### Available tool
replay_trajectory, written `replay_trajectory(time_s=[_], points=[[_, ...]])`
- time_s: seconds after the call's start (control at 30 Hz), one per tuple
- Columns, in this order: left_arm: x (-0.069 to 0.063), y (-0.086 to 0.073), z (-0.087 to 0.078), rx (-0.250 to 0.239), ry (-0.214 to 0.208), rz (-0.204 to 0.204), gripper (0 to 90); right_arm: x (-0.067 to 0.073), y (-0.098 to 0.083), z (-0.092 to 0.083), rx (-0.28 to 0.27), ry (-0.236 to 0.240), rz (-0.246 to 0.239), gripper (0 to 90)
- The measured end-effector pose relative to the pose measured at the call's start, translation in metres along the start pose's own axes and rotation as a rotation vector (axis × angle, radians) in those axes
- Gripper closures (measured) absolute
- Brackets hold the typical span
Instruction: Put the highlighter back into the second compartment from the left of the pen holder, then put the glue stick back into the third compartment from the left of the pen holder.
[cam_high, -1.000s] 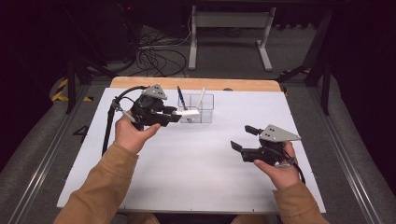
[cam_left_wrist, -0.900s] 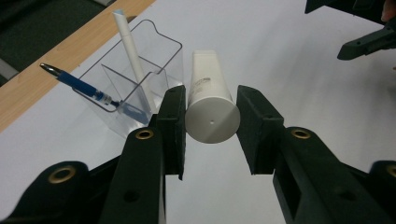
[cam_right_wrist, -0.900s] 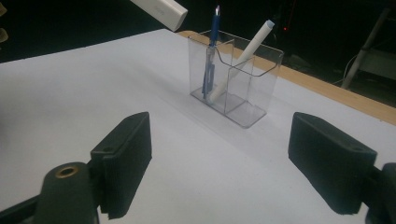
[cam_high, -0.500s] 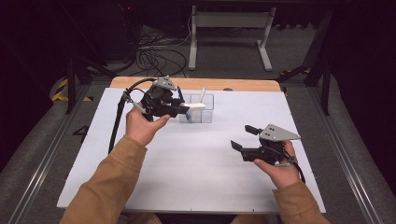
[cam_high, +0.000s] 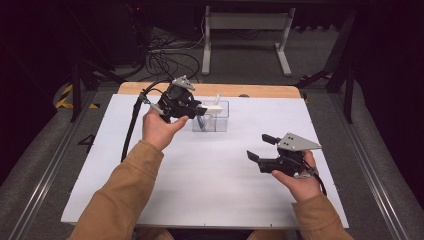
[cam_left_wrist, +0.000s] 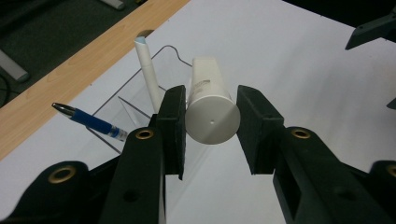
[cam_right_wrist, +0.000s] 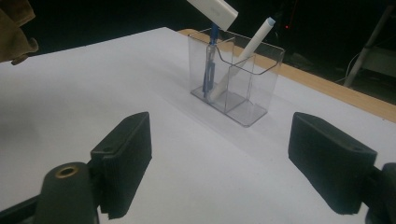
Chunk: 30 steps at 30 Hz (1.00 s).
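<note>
My left gripper (cam_high: 202, 109) is shut on a white tube (cam_left_wrist: 210, 107) and holds it level in the air, with its far end over the clear plastic holder (cam_high: 220, 124) at the back of the white table. From the right gripper view the white tube (cam_right_wrist: 212, 8) hangs just above the holder (cam_right_wrist: 247, 100). A blue pen (cam_left_wrist: 91, 122) and a white marker (cam_left_wrist: 148, 74) stand tilted inside the holder. At the front right my right gripper (cam_high: 261, 147) hovers open with nothing between its jaws, pointing toward the holder.
The white table (cam_high: 200, 170) has a wooden strip (cam_high: 250, 91) along its far edge. Behind it are a desk frame (cam_high: 245, 30) and cables (cam_high: 165, 55) on the floor. A cable (cam_high: 132, 125) trails from the left gripper.
The left hand has carried the white tube to the right and farther back, bringing its end over the holder. The right gripper has stayed put.
</note>
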<state>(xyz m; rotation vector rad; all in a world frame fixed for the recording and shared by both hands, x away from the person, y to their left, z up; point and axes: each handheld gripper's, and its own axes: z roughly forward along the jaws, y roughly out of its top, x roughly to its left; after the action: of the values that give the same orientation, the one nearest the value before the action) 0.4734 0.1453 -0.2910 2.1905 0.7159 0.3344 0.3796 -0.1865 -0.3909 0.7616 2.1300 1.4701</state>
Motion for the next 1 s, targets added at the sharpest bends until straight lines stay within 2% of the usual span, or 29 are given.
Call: replay_trajectory(time_s=[0.23,0.33,0.6,0.73,0.8,0.93,1.0], points=[[0.002,0.004,0.008,0.0,0.007,-0.004,65.1,-0.001,0.0,0.0,0.0,0.004,0.007,22.4],[0.004,0.003,0.01,-0.003,0.004,-0.018,65.0,-0.001,0.0,0.0,-0.003,0.008,0.006,22.4],[0.008,0.004,0.018,0.001,0.028,-0.025,65.0,-0.002,0.0,-0.001,-0.004,0.005,0.009,22.4],[0.01,0.005,0.025,-0.001,0.035,-0.043,65.0,-0.001,0.0,-0.001,-0.004,0.007,0.01,22.4],[0.012,0.005,0.029,0.002,0.045,-0.036,65.0,-0.001,0.0,0.0,-0.006,0.01,0.007,22.4],[0.012,0.005,0.038,0.0,0.045,-0.059,65.0,-0.001,0.0,-0.001,-0.005,0.009,0.01,22.4],[0.012,0.005,0.042,0.011,0.047,-0.051,65.0,-0.002,0.0,-0.001,-0.006,0.009,0.012,22.4]])
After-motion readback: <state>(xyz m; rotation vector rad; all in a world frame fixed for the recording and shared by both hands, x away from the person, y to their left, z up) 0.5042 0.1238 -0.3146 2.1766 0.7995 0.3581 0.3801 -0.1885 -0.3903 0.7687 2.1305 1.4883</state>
